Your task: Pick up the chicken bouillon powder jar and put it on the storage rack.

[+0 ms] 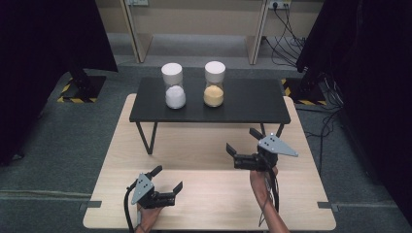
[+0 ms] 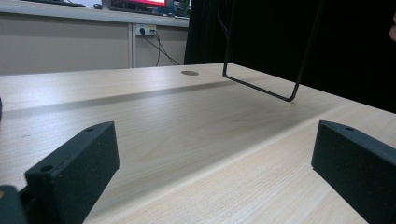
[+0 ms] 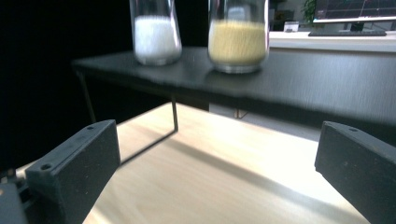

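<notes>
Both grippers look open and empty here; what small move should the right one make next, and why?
Probably ease the right gripper forward and up toward the yellow-filled jar on the black shelf. Its jaws stand wide open, empty, already facing that jar, which is nearer it than the white-filled jar.

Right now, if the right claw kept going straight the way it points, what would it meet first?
Probably the front edge of the black shelf, or just above it the jar of yellow grains. The right claw is open; depth is unclear.

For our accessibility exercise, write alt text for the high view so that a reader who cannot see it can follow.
A person's hands hold the left gripper and the right gripper, both open, over a light wooden table. Beyond them, on a black shelf, stand a jar of white grains and a jar of yellow grains.
</notes>
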Action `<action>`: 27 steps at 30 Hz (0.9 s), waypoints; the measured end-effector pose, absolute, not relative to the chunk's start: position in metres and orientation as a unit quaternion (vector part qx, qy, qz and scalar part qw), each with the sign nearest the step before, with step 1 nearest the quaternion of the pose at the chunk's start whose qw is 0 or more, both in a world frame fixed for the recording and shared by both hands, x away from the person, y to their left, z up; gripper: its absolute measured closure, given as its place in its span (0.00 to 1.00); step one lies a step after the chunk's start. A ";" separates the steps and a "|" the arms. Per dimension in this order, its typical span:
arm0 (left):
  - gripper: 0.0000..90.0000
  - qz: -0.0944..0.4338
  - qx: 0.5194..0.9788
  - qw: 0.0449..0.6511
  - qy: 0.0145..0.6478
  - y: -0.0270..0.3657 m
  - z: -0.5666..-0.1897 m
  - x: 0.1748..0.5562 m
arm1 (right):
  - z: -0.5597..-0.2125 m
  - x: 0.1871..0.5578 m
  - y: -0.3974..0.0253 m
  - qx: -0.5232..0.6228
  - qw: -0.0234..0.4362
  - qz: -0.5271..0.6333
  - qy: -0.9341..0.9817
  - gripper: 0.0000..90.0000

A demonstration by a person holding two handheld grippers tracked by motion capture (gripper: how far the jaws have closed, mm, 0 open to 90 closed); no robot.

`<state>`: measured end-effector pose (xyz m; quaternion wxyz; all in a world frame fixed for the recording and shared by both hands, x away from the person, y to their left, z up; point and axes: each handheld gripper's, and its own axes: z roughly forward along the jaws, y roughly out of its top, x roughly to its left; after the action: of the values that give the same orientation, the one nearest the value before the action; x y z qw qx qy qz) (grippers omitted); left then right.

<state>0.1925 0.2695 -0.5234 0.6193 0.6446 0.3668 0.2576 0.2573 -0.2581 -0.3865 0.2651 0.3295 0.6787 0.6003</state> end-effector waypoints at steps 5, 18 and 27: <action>0.00 0.258 0.645 0.619 0.367 0.269 -0.523 0.192 | -0.405 0.250 -0.263 0.329 0.263 0.599 0.681 0.00; 0.00 0.259 0.644 0.619 0.367 0.269 -0.523 0.192 | -0.457 0.231 -0.273 0.339 0.247 0.614 0.669 0.00; 0.00 0.261 0.648 0.615 0.365 0.268 -0.522 0.192 | -0.479 0.222 -0.272 0.331 0.267 0.601 0.677 0.00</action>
<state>0.1922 0.2685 -0.5224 0.6151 0.6479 0.3654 0.2614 0.2219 -0.2722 -0.4794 0.2674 0.3307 0.6766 0.6011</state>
